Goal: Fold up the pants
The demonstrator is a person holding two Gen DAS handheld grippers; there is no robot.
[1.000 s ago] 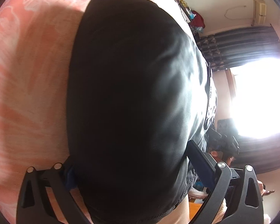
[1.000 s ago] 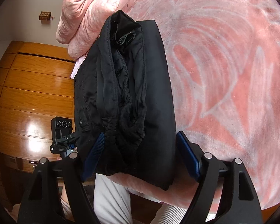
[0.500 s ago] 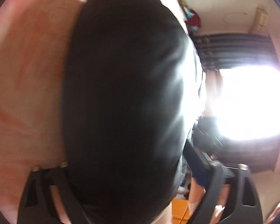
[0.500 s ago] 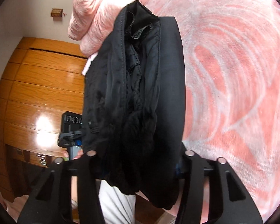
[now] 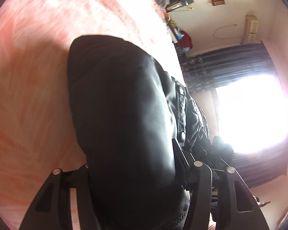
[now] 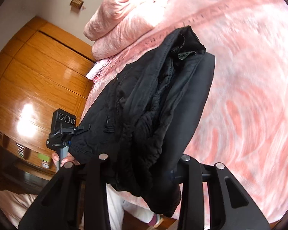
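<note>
Pants [image 6: 153, 105] clamped between both grippers, lifted

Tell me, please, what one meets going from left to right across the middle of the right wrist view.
Wooden wardrobe → left gripper with its camera → black pants, folded and clamped in the right gripper → pink patterned bedspread.

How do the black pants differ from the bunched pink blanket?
The black pants are dark and smooth-woven; the pink blanket is pale and fluffy. The pants are folded and clamped between the right gripper fingers; the blanket lies ungripped in a loose heap. Both are soft fabric, over the pink bedspread.
</note>
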